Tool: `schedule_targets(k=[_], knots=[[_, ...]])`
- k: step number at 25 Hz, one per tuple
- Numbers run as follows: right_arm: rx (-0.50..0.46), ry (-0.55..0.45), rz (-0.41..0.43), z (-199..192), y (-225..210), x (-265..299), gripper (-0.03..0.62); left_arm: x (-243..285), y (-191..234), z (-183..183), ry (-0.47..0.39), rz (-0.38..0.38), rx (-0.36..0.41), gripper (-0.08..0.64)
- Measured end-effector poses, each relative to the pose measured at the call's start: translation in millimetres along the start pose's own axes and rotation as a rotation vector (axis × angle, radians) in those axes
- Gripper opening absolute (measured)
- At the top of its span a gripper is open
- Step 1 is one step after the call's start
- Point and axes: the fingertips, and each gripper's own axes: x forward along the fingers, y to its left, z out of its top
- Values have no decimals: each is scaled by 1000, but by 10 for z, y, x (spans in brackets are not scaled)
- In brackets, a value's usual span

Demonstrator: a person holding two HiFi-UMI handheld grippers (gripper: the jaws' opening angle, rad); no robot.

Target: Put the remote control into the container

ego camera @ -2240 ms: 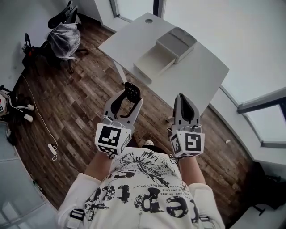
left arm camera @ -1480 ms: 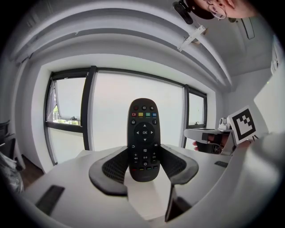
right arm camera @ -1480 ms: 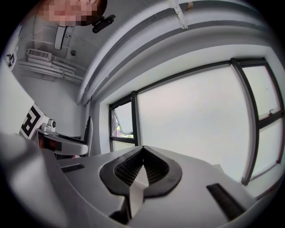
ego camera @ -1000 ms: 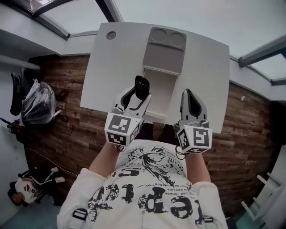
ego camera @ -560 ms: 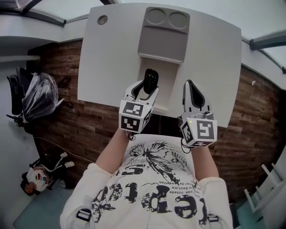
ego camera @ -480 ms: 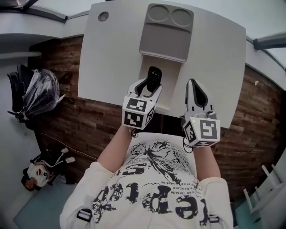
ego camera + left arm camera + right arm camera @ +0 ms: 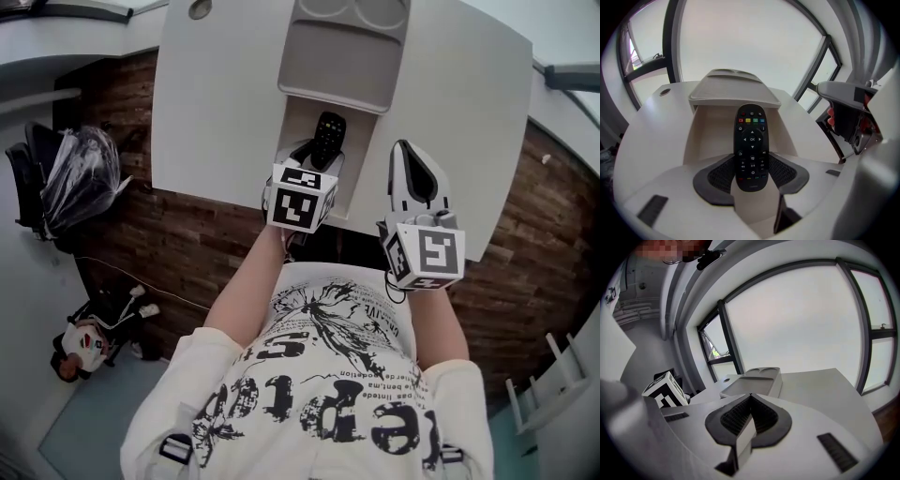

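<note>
Carry step judged nearly done. The remote control is clamped by its lower end between the pads of the left gripper, buttons up. It is held over the open compartment of the container on the table; contact with the compartment floor cannot be told. The right gripper is seen closed on nothing, just right of the container. Next, a short lowering into the compartment is called for, then the jaws parted and the gripper drawn back clear of the walls.
</note>
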Motion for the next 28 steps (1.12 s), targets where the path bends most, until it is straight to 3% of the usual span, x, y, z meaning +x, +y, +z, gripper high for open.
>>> schedule_targets(k=[7,13,16,23,26,28], knots=[[-7,3,15,33,-42,7,2,130,1,-200,116,2,-52,232],[3,7,12,6,-37,-8,2,151,20,-207,131,23,-73,232],[5,9,9,-10,-42,-37,2,155,0,-198,99,23,-96,232],[-37,-32,-7,104,-30,-117,3,86,-61,-206,86,43,63,267],[-50,-52,-17,184,-28,-142,2,-66,17,-26,20,89,129,267],[-63,-70,-23,248,-11,-179,2,-200,41,148,-57,101,128,267]])
